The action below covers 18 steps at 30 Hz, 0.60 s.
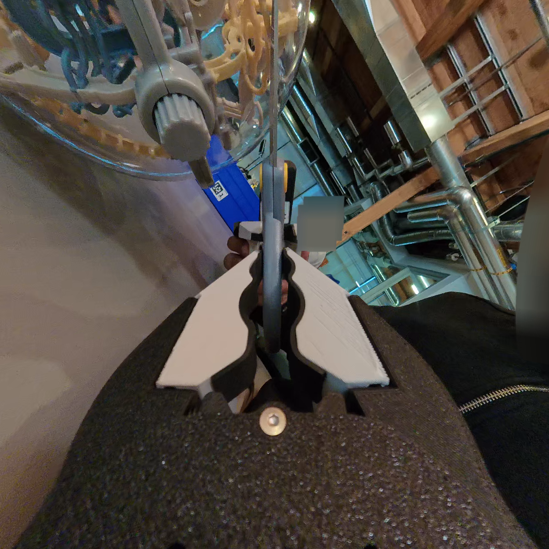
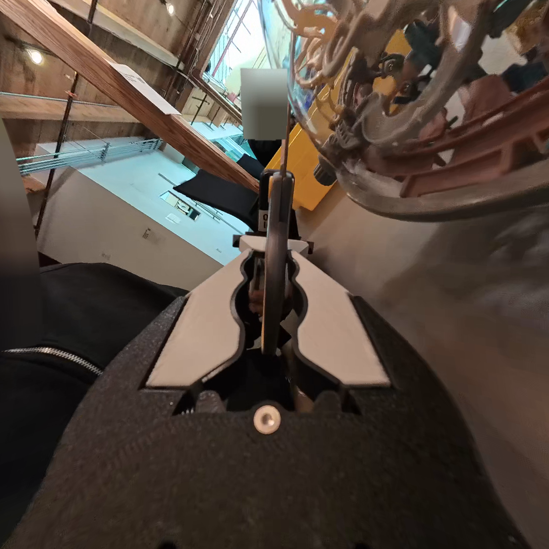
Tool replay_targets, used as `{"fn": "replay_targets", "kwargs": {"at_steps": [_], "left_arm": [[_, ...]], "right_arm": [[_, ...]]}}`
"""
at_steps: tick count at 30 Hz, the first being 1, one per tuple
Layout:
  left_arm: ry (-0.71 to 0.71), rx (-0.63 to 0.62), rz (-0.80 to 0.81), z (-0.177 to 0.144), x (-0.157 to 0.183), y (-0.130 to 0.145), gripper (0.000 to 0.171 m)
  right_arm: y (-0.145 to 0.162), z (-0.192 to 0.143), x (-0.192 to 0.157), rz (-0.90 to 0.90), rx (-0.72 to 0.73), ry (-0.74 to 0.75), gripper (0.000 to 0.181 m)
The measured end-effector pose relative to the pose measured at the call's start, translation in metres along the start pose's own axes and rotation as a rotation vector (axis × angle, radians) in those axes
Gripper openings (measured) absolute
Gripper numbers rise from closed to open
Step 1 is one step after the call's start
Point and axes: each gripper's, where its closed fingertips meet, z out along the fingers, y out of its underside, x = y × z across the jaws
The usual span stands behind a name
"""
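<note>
A clear plastic sphere point(image 1: 89, 127) holds a maze of cream, tan and dark blue tracks and has a grey ribbed knob point(image 1: 181, 130) on its side. A flat grey handle piece point(image 1: 271, 297) lies edge-on below it, with a thin rim running up across the sphere. My left gripper point(image 1: 271, 255) is shut on this grey piece. My right gripper point(image 2: 274, 255) is shut on the same grey piece point(image 2: 274, 297) from the opposite side, with the sphere point(image 2: 416, 118) at upper right. Each view shows the other gripper's white tips point(image 1: 249, 230) point(image 2: 252, 242) just beyond.
A beige table surface point(image 1: 74, 267) lies under the sphere. A blue bin point(image 1: 234, 190) and a yellow bin point(image 2: 300, 166) stand behind. A person's black zipped jacket point(image 1: 445, 356) is close by. Wooden beams and metal ducts point(image 1: 401, 89) are overhead. Left and right tips are no more than a few centimetres apart.
</note>
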Motion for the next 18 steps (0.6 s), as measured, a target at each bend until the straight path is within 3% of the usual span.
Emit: {"fn": "replay_targets", "kwargs": {"at_steps": [12,18], "left_arm": [[0.000,-0.008,0.025,-0.004,0.000,-0.005,0.009],[0.006,0.013,0.012,-0.009,0.000,-0.013,0.009]], "right_arm": [[-0.001,0.002,0.001,-0.036,-0.049,0.026,0.012],[-0.012,-0.006,0.001,0.010,0.006,0.012,0.012]]}}
